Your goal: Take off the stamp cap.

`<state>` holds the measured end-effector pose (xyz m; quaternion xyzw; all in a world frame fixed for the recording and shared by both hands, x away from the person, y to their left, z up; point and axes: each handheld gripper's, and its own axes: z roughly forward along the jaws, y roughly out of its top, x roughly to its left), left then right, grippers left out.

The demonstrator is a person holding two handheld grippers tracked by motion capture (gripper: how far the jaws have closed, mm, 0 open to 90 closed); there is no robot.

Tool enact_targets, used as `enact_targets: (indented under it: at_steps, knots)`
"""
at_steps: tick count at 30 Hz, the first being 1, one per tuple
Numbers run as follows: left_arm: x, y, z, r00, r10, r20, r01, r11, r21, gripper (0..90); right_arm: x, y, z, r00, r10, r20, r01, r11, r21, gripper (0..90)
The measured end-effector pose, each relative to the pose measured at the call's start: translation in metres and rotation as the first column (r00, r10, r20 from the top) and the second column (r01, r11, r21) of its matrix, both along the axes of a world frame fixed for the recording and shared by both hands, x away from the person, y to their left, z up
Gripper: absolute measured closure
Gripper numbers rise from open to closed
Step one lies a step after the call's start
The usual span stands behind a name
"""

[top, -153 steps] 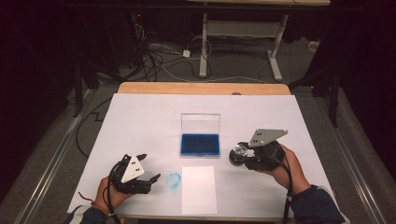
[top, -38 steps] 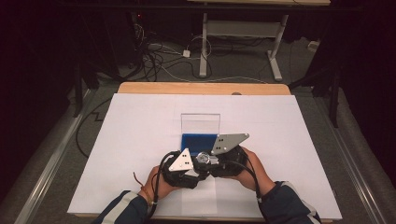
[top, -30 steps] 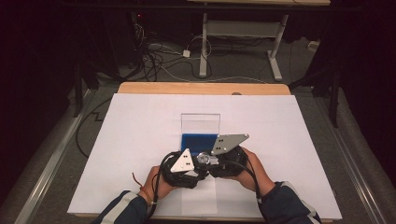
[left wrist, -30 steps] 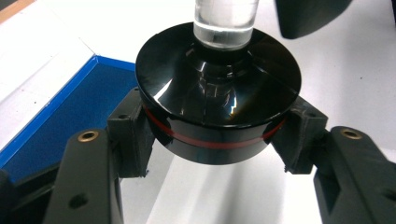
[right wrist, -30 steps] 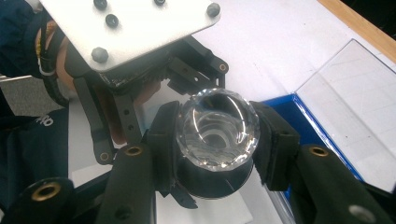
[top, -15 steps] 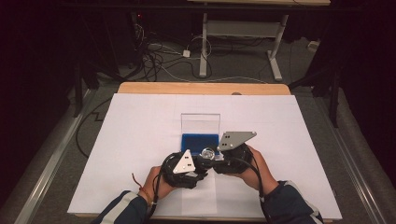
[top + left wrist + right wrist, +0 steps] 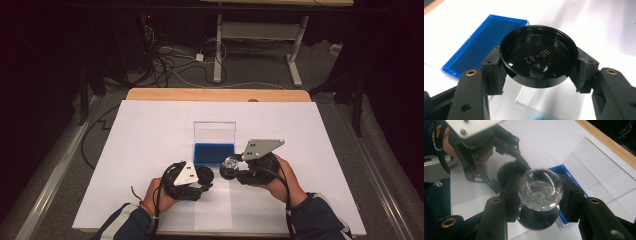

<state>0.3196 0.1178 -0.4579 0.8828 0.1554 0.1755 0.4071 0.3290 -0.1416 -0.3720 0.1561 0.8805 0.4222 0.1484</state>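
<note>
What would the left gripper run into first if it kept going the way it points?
Probably the right gripper and the clear knob it holds, since the left gripper, clamping a black cap, points toward them; depth is uncertain.

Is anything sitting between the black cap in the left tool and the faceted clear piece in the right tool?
Nothing visible. The left tool grips the black cap, the right tool the clear piece; only a small gap of bare white table separates them.
</note>
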Motion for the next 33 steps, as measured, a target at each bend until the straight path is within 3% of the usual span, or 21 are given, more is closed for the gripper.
enact_targets:
  at_steps: [14,25,33]
  knots:
    - [-0.003,0.033,0.006,0.9979,0.062,0.022,-0.061,0.9976,-0.032,36.7,0.000,-0.016,-0.001,0.9993,-0.036,0.011,0.036,0.999,-0.022,56.4]
    - [-0.008,0.064,0.007,0.9921,0.124,0.022,-0.122,0.9900,-0.070,36.7,0.000,-0.030,-0.003,0.9987,-0.050,0.010,0.051,0.998,-0.027,56.4]
    - [-0.013,0.079,0.003,0.9891,0.146,0.013,-0.145,0.9873,-0.065,36.7,0.000,-0.037,-0.004,0.9981,-0.061,0.009,0.061,0.998,-0.031,56.4]
